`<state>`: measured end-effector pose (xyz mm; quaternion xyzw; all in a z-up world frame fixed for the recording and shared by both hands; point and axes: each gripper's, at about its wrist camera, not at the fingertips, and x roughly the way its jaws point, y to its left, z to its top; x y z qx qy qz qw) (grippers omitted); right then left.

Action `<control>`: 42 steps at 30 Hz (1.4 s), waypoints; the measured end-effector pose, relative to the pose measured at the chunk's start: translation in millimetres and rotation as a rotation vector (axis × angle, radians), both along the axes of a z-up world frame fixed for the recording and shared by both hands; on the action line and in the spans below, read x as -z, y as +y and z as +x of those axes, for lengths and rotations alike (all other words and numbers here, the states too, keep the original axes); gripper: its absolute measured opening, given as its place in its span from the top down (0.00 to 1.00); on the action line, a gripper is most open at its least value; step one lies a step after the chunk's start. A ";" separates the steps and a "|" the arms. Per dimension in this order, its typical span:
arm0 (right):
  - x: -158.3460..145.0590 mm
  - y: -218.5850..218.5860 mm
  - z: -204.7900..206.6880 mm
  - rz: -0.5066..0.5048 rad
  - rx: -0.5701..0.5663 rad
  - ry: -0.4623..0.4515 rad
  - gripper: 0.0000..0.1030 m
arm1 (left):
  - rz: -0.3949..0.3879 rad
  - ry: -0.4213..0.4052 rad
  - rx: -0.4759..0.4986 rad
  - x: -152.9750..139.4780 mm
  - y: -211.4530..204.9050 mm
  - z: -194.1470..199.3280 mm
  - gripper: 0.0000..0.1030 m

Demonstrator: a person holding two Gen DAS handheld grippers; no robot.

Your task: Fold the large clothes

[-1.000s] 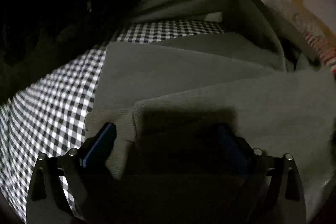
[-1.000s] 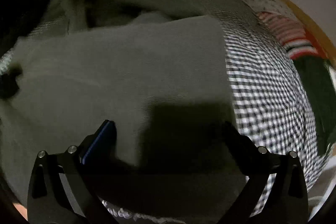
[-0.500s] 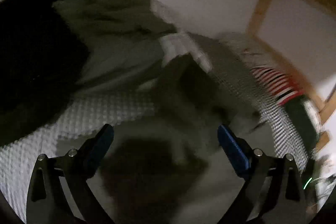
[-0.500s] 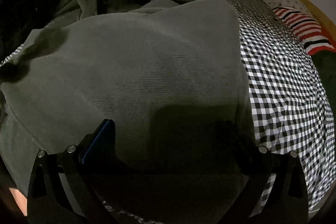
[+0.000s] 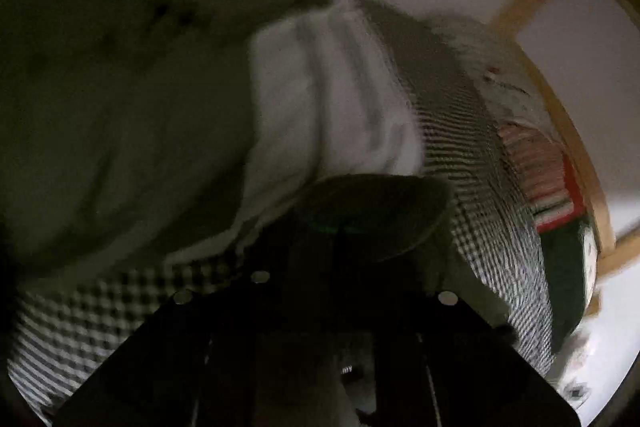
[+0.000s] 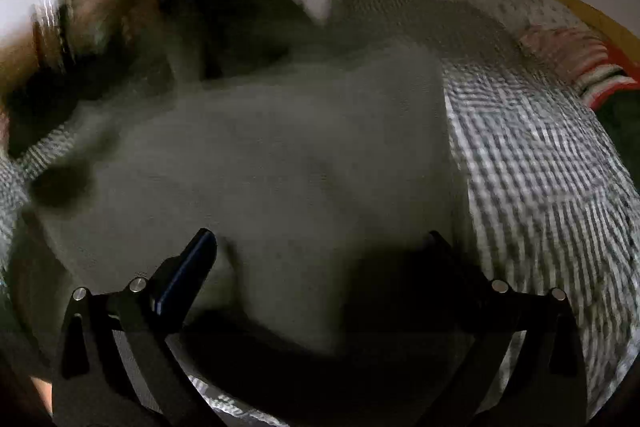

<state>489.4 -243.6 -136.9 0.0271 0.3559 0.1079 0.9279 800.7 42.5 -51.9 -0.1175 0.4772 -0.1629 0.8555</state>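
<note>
Your grey-green sweater point(image 6: 280, 155) lies flat on the checked bed cover point(image 6: 540, 167), already folded into a rough block w/ a straight right edge. Fabric looks thick, knit-like; blur hides finer detail. It fills the middle of the right wrist view, directly in front of your right gripper point(image 6: 320, 267).

Right gripper: jaws spread wide, one finger each side over the near edge of the sweater, pads not pressing on it.

Left gripper point(image 5: 340, 227): jaws pressed together. A dark flap of olive cloth point(image 5: 380, 215) sits right at the tips; can't tell if it's pinched, too dark & blurred.

Left wrist view also shows a white striped garment point(image 5: 332, 107) beside more olive fabric on the left, a red-striped item point(image 5: 540, 171) near the wooden bed frame point(image 5: 576, 155).

Writing: no legible brand or label in either view.
</note>
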 end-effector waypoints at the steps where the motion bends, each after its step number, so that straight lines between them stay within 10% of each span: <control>1: -15.5 -2.7 7.5 0.002 -0.003 -0.057 0.03 | 0.010 -0.043 0.020 -12.1 -2.0 -11.2 0.90; 4: -50.8 5.1 63.8 -0.160 -0.042 -0.180 0.03 | -0.003 -0.153 0.072 -49.8 -2.9 -49.9 0.90; 8: -40.7 11.3 179.1 -0.254 -0.072 -0.076 0.03 | -0.002 -0.229 0.143 -77.6 -0.3 -83.9 0.90; 9: -31.5 16.7 210.5 -0.257 -0.115 -0.005 0.25 | -0.005 -0.232 0.146 -82.2 2.3 -90.9 0.90; 10: -23.1 21.2 230.1 -0.265 -0.152 0.062 0.79 | -0.012 -0.232 0.147 -84.5 6.2 -93.7 0.90; 11: -17.3 25.2 241.3 -0.294 -0.153 0.118 0.94 | -0.007 -0.227 0.149 -86.6 7.6 -97.3 0.90; 21: -130.2 36.3 267.2 -0.228 0.026 -0.142 0.94 | 0.157 -0.220 -0.011 -87.6 19.0 -62.8 0.89; 27: -164.7 86.6 258.9 -0.303 -0.013 -0.308 0.94 | 0.123 -0.192 -0.168 -69.6 33.2 -44.0 0.86; 34: -167.2 126.3 187.4 -0.416 -0.155 -0.494 0.94 | 0.101 -0.218 -0.216 -60.1 47.6 -50.3 0.86; 42: -102.9 136.4 64.2 -0.514 -0.295 -0.547 0.94 | 0.105 -0.323 -0.208 -59.7 53.0 -104.1 0.79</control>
